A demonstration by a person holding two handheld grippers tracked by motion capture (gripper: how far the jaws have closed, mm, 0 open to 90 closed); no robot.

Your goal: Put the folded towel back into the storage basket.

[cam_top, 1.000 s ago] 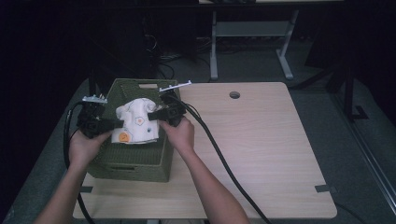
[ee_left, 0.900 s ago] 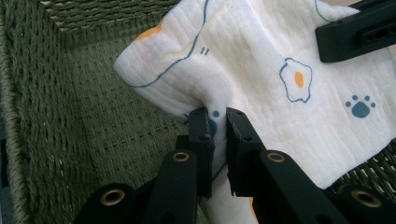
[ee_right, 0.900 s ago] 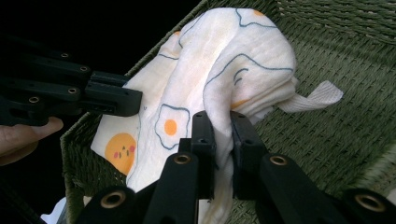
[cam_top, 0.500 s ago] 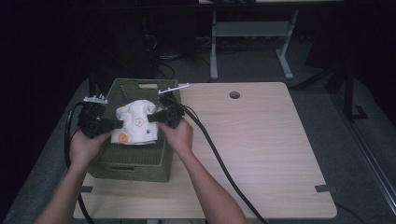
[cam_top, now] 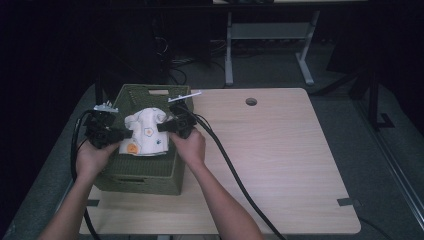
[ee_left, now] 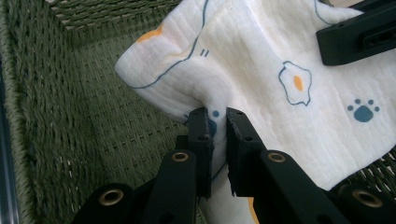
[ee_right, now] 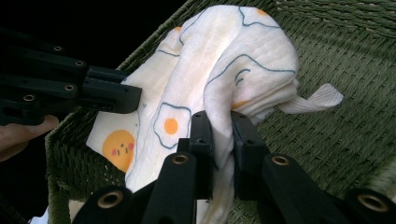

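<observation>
A white cloth (cam_top: 146, 134) printed with fried eggs, paw prints and an orange face hangs bunched over the green woven basket (cam_top: 131, 178) at the table's left. My left gripper (cam_top: 123, 134) is shut on the cloth's (ee_left: 280, 98) left side, a fold pinched between its jaws (ee_left: 217, 122). From the other side my right gripper (cam_top: 161, 127) is shut on another fold (ee_right: 218, 122) of the same cloth (ee_right: 233, 60). The two grippers face each other across the basket, a hand's width apart. The cloth is lifted above the basket floor (ee_right: 336, 135).
The basket's woven walls (ee_left: 56, 116) close in around both grippers. Black cables (cam_top: 235, 175) trail from the grippers across the wooden table (cam_top: 280, 160). A round hole (cam_top: 251, 101) sits near the table's far edge. Metal stand legs (cam_top: 305, 65) rise on the dark floor beyond.
Both grippers and the cloth have stayed almost still over the basket; the cloth bundle shifted only slightly.
</observation>
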